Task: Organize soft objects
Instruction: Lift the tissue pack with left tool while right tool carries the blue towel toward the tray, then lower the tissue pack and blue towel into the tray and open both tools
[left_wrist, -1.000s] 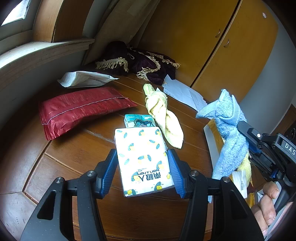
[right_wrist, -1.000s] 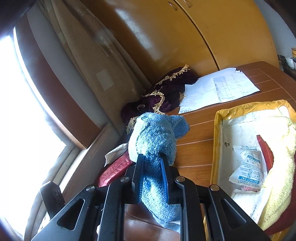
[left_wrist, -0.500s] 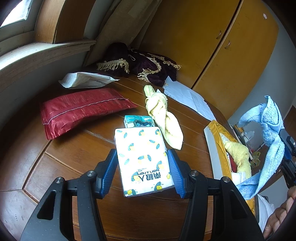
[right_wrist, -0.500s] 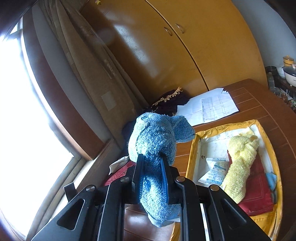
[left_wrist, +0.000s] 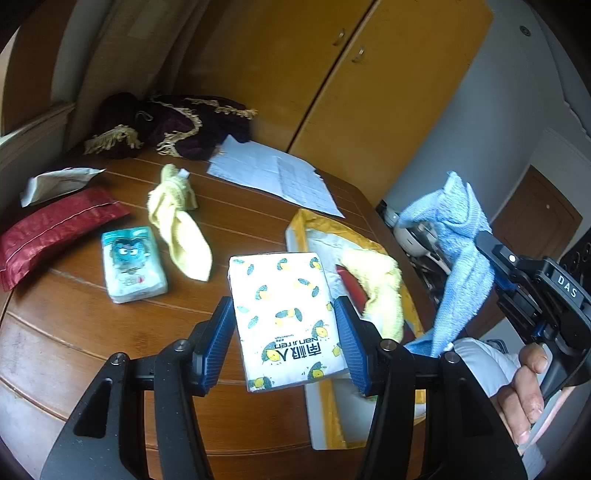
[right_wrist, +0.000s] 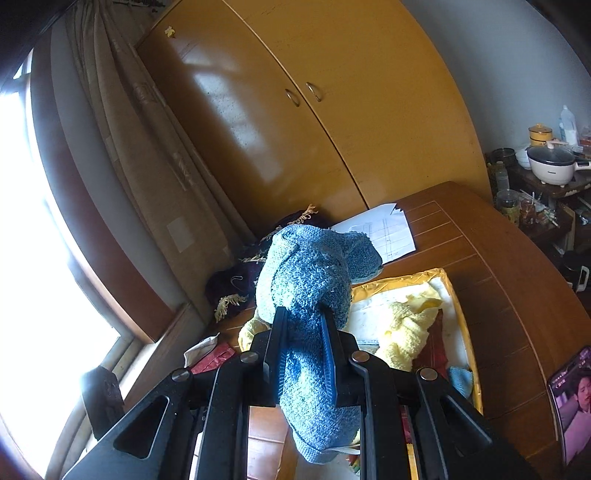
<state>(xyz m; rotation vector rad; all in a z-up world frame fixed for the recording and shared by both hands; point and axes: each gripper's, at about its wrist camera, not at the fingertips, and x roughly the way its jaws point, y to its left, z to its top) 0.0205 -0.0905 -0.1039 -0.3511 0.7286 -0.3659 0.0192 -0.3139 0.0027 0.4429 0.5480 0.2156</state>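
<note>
Left gripper (left_wrist: 284, 325) clamped on lemon-print tissue pack (left_wrist: 284, 317) above wooden table (left_wrist: 74, 332); right gripper (right_wrist: 303, 354) pinching knotted blue towel (right_wrist: 310, 280) over yellow-rimmed tray (right_wrist: 458, 295).

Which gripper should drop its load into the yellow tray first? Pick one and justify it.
Right. The right gripper holds the blue towel lifted beside the yellow tray, whose white floor shows bare in front. The left gripper grips the lemon-print tissue pack nearer the table's middle.
</note>
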